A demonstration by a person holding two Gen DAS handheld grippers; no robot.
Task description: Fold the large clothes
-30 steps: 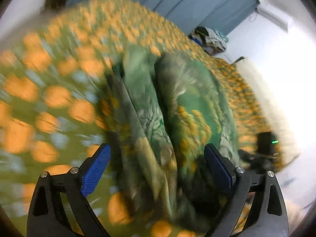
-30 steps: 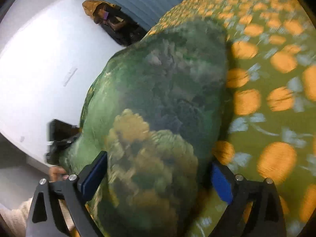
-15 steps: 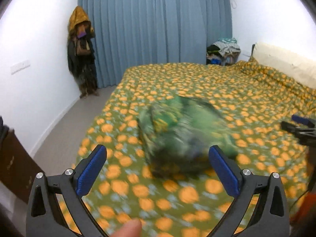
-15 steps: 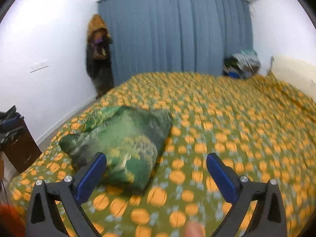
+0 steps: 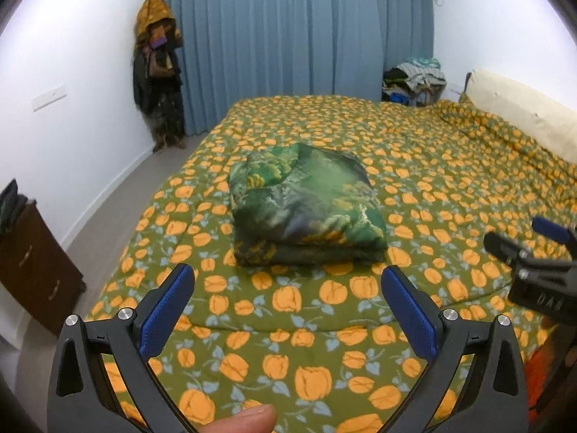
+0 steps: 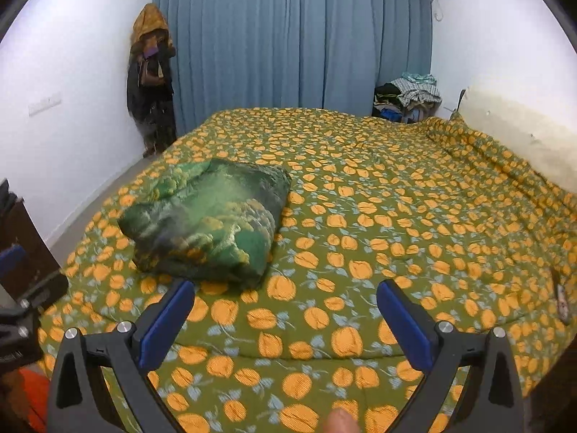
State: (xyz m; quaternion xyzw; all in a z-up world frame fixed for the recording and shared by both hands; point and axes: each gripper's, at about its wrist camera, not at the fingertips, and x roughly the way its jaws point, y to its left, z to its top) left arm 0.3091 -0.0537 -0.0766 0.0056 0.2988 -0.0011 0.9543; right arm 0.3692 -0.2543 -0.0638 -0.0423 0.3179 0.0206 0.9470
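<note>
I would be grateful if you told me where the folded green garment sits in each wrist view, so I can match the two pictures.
Left wrist view: the folded green garment lies at centre, just beyond the open left gripper.
Right wrist view: the folded green garment lies left of centre, beyond the left finger of the open right gripper.
Shared landmark: the blue curtain behind the bed.
</note>
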